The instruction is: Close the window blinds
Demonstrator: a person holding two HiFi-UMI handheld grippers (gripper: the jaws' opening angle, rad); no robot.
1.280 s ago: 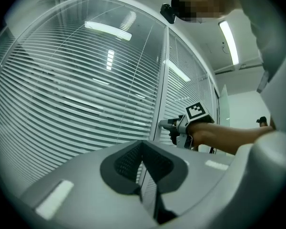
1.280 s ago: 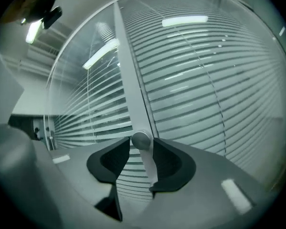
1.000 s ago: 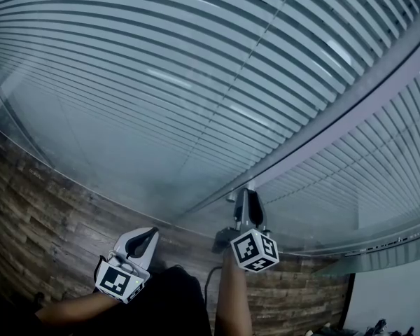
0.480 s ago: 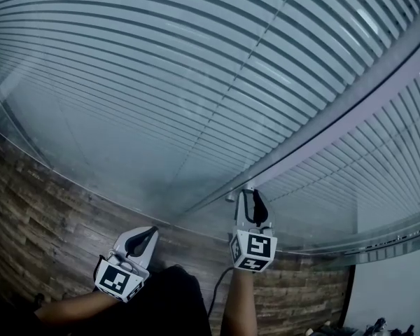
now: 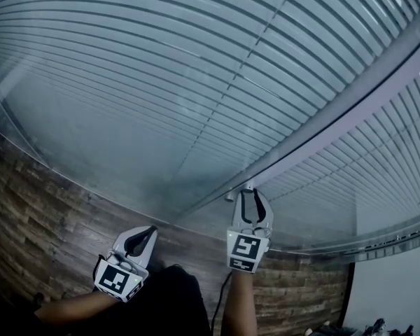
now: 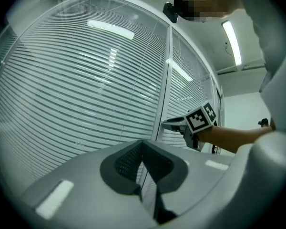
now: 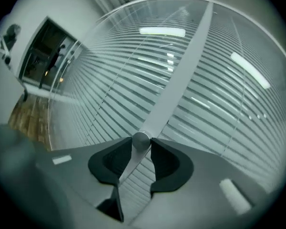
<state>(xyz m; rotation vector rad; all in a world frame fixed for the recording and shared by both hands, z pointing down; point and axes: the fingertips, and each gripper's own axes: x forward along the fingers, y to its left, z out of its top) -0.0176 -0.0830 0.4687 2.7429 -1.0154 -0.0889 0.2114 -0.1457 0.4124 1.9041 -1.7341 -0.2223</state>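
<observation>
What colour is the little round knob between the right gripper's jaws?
Shiny silver-grey. The knob shows best in the right gripper view.

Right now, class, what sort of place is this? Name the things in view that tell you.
Probably an office: glass partition walls with slatted blinds, a strip ceiling light, and wood-plank flooring.

Window blinds [image 5: 161, 82]: smooth, pale slats with a satin sheen, behind a glossy glass pane [image 7: 162, 31] that mirrors ceiling lights. Frame post [image 5: 350, 110]: matt light-grey metal, carrying a knob [image 7: 141, 140] of brushed, silvery metal. Right gripper [image 5: 251, 193] and left gripper [image 5: 151, 231]: matt grey plastic shells with black ribbed pads [image 7: 169, 163]; floor [image 5: 35, 201] of rough-grained brown wood planks.
</observation>
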